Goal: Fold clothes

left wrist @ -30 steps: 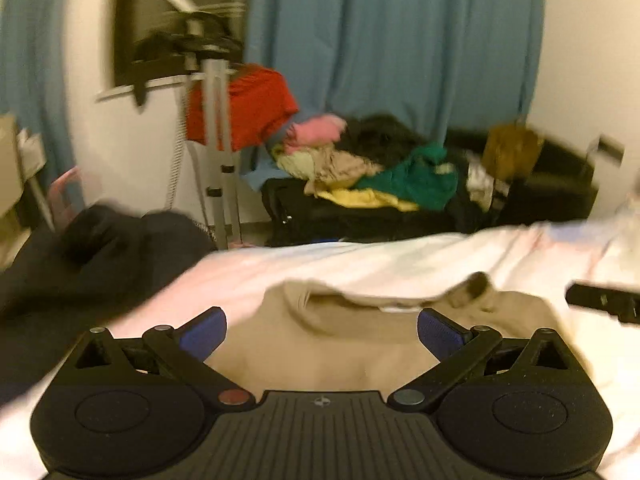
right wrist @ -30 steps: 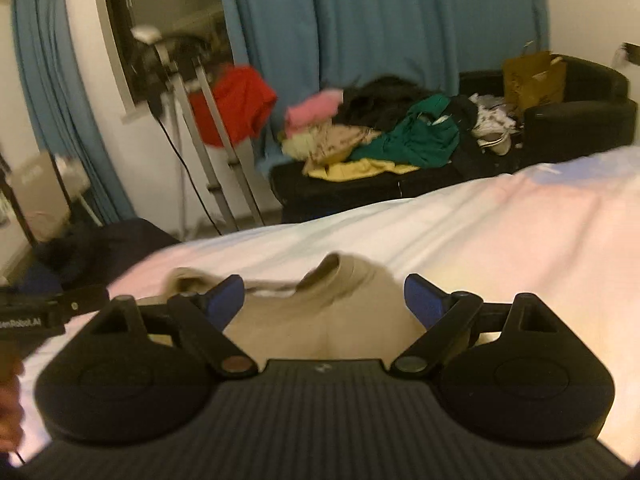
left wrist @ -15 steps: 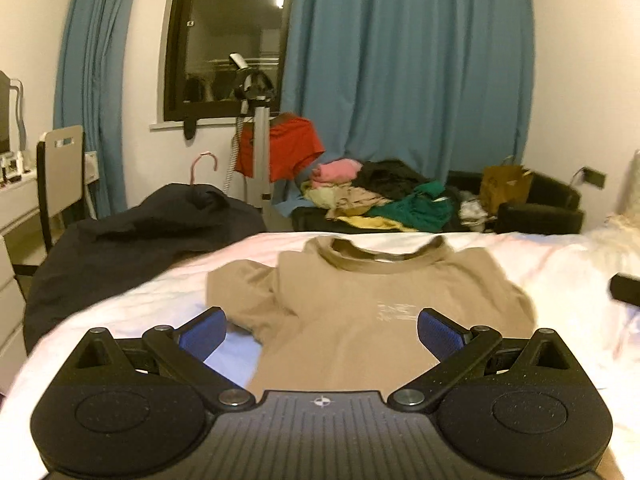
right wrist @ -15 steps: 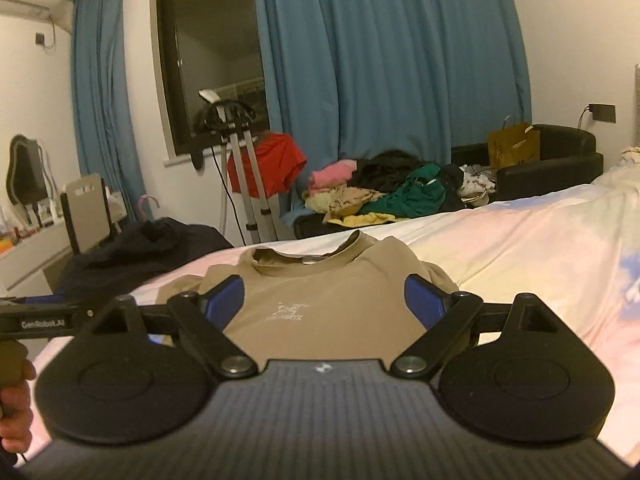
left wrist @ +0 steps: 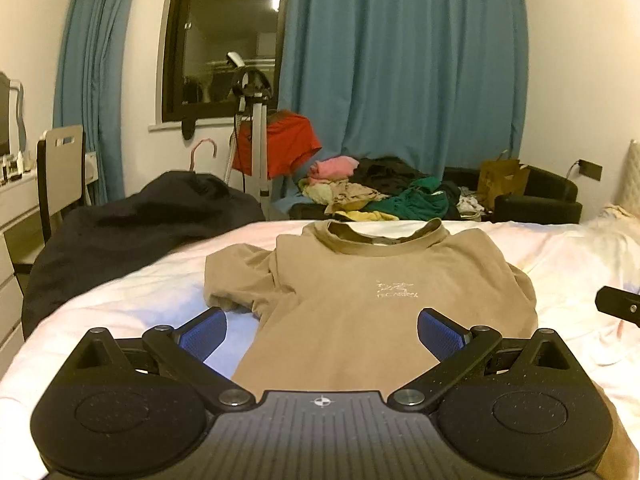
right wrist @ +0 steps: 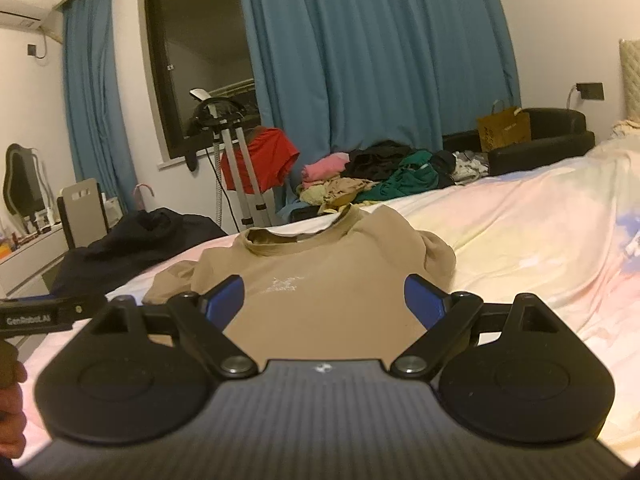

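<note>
Right now both my claws hang over the near end of the tan T-shirt (left wrist: 360, 292), and neither has hold of anything. My left gripper (left wrist: 322, 330) stands wide, its blue pads (left wrist: 202, 334) spread apart with bare air between them; the left pad sits over the pale bedsheet (left wrist: 132, 296), the right one over the shirt's body. My right gripper (right wrist: 324, 302) is spread just as wide, empty too, with the shirt's chest showing between its fingers.

In the left wrist view the shirt lies flat, front side up, in the middle of the frame. Its long axis runs from the bottom of the frame up toward the centre: the hem end is nearest me and disappears under my claw, and the collar (left wrist: 376, 240) points away, toward the blue curtain (left wrist: 400, 60) at the top. A small pale logo (left wrist: 396, 290) sits on the chest. One sleeve is bunched and folded at the left of the body; the other slopes off at the right.

In the right wrist view the same shirt fills the centre, collar up and slightly left, its right shoulder rumpled. At the left edge of that frame I see part of my other gripper and a hand (right wrist: 10, 412) below it.

Beyond the bed, a dark garment (left wrist: 132, 224) lies at the left, and a pile of clothes (left wrist: 372, 196) sits centre-right under the curtain.
</note>
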The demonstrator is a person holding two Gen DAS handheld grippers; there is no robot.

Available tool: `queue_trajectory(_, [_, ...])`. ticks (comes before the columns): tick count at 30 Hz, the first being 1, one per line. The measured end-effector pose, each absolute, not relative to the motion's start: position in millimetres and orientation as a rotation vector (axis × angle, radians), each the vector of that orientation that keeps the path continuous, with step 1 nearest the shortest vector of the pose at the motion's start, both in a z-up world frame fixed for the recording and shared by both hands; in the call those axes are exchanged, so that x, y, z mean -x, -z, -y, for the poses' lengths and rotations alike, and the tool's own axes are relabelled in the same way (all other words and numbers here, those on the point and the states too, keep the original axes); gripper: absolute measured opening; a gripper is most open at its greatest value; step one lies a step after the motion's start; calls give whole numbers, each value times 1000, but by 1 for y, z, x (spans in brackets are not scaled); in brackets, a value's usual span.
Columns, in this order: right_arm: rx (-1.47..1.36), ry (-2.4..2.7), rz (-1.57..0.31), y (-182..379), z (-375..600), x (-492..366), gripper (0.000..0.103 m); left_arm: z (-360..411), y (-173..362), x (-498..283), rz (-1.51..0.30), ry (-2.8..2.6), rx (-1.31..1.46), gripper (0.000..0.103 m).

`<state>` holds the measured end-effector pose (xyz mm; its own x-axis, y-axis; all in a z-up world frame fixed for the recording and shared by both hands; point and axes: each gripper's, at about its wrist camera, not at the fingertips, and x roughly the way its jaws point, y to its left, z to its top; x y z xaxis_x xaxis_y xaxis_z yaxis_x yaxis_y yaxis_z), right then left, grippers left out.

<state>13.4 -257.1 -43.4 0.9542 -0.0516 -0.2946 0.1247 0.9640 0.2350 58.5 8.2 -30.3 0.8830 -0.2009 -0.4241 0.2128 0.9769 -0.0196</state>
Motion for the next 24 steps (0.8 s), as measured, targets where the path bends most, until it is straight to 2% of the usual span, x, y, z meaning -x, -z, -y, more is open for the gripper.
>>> queue_trajectory(14, [-319, 119, -338, 58, 267, -24, 88, -20, 55, -94, -575, 184, 85, 103])
queue_trajectory(24, [-411, 90, -421, 69, 277, -39, 88, -50, 70, -173, -615, 59, 232, 102])
